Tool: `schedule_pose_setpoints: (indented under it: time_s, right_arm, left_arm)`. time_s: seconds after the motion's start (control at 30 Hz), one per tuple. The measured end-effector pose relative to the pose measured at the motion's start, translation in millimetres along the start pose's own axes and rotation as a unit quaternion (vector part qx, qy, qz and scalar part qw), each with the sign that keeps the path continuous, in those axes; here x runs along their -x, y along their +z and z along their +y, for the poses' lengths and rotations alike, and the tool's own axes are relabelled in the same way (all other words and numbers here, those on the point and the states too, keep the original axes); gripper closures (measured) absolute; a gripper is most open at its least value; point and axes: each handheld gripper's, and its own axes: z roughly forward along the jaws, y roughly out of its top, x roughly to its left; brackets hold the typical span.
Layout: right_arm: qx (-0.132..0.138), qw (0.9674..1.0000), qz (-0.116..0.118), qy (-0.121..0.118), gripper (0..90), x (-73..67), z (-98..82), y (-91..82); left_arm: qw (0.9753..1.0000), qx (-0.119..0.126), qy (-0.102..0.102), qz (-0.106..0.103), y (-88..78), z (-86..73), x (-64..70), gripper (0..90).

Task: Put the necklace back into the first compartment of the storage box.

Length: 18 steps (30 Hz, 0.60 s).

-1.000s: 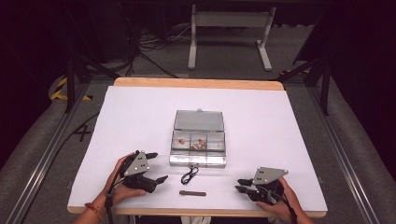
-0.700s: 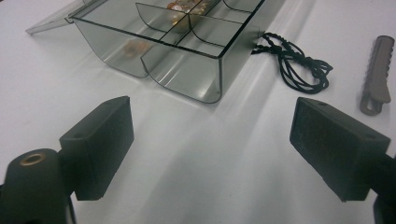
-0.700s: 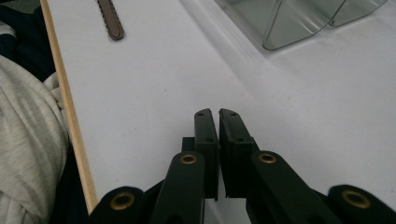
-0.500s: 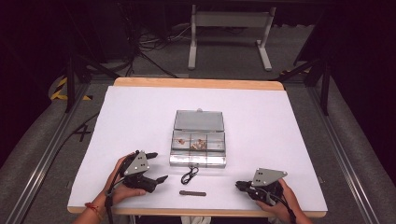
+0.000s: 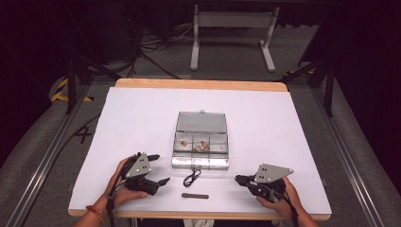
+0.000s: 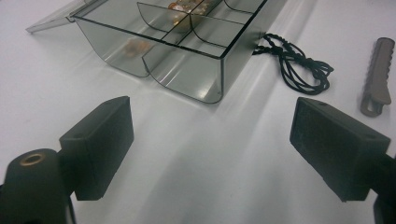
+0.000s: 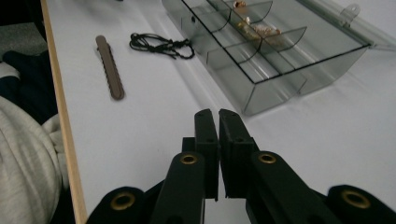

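Right tool (image 7: 218,114) has just closed, empty; box (image 5: 200,142) contents indistinct.

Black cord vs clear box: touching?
Cannot tell. In the left gripper view the black cord runs right up to the clear box wall; no gap or contact shows plainly. The high view is too coarse.

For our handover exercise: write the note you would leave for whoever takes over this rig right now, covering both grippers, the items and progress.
Left gripper: open, empty, resting near the table's front edge.
Right gripper: jaws have just closed, nothing between them.
Clear compartment box: open at mid-table, lid laid back, a few small trinkets in its cells.
Black cord and brown hair clip: loose on the table in front of the box, untouched.
Done: box opened. Left, probably: put cord and clip into it.
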Motion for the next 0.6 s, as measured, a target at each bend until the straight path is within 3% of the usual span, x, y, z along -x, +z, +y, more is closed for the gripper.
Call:
schedule_pose_setpoints:
  time_s: [0.17, 0.6]
  right_arm:
    - [0.006, 0.9999, -0.001, -0.008, 86.7, 2.7, 11.4, 3.7]
    - [0.027, 0.9993, -0.016, -0.021, 86.7, 26.7, 48.6, 22.1]
  left_arm:
    - [1.0000, -0.001, 0.000, 0.001, 0.1, 0.0, 0.0, 14.2]
    - [1.0000, -0.003, 0.000, 0.000, 0.5, 0.2, 0.1, 14.2]
